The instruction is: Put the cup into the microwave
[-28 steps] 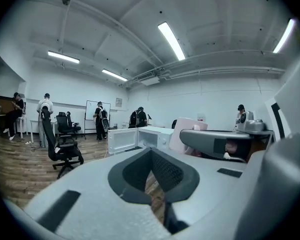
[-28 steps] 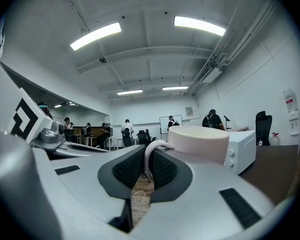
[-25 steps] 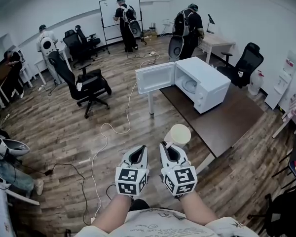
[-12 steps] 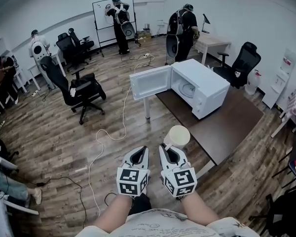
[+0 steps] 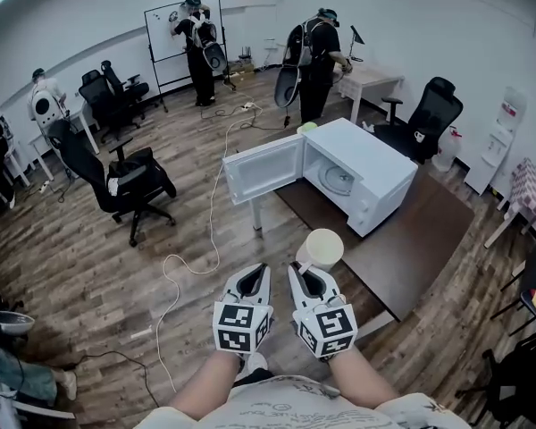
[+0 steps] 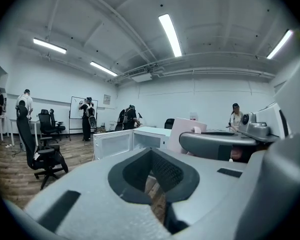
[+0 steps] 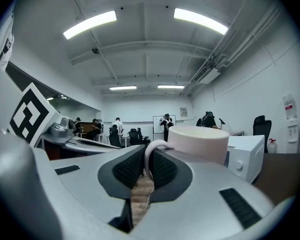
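Observation:
A cream cup (image 5: 322,248) hangs in the air in front of me, held by its handle in my right gripper (image 5: 302,272), which is shut on it. The right gripper view shows the cup (image 7: 198,142) just beyond the jaws, its handle (image 7: 149,160) pinched between the dark pads. The white microwave (image 5: 353,173) stands on a dark brown table (image 5: 402,231) ahead and to the right, its door (image 5: 261,170) swung wide open to the left and the turntable visible inside. My left gripper (image 5: 249,279) is beside the right one, shut and empty.
A black office chair (image 5: 125,181) stands at the left on the wooden floor, and a white cable (image 5: 207,239) trails across the floor from the microwave table. Several people (image 5: 314,59) stand at the far end near a whiteboard (image 5: 170,30) and a desk. Another black chair (image 5: 429,119) sits behind the microwave.
The view has advanced toward the microwave and turned slightly: the microwave and its table sit closer and more central. Both grippers and the cup keep the same place before me.

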`<move>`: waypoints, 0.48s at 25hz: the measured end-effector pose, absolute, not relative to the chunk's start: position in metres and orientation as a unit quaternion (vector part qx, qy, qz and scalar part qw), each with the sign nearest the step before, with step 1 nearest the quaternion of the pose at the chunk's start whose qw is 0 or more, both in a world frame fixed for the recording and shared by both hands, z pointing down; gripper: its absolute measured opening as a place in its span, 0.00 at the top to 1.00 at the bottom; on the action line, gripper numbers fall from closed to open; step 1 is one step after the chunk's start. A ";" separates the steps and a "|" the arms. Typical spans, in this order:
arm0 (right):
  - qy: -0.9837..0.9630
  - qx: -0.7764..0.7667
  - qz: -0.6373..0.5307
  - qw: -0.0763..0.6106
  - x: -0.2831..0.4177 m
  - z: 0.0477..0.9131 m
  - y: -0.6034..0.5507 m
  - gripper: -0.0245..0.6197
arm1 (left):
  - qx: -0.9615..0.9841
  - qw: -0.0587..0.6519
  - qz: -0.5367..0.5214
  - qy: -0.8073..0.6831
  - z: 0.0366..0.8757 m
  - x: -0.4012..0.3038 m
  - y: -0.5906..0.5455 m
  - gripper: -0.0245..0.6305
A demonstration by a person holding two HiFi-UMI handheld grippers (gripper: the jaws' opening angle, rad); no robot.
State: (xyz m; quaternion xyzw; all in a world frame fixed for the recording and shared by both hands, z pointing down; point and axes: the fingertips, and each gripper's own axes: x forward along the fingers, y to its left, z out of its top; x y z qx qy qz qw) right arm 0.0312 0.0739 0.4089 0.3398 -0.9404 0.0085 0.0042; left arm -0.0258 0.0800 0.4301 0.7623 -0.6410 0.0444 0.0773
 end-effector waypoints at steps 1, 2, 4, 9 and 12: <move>-0.939 0.344 0.009 0.005 0.025 0.409 0.065 0.91 | 0.765 0.077 0.044 -0.638 0.430 -0.032 0.071 0.94; -0.938 0.348 0.009 0.005 0.018 0.408 0.056 0.91 | 0.767 0.078 0.044 -0.635 0.429 -0.040 0.063 0.94; -0.935 0.355 0.008 0.007 0.003 0.408 0.040 0.91 | 0.772 0.078 0.045 -0.629 0.428 -0.055 0.046 0.94; -0.928 0.373 0.008 0.010 -0.033 0.409 0.001 0.91 | 0.784 0.075 0.044 -0.614 0.427 -0.091 0.007 0.94; -0.923 0.384 0.007 0.012 -0.051 0.412 -0.018 0.91 | 0.791 0.076 0.043 -0.605 0.430 -0.111 -0.013 0.94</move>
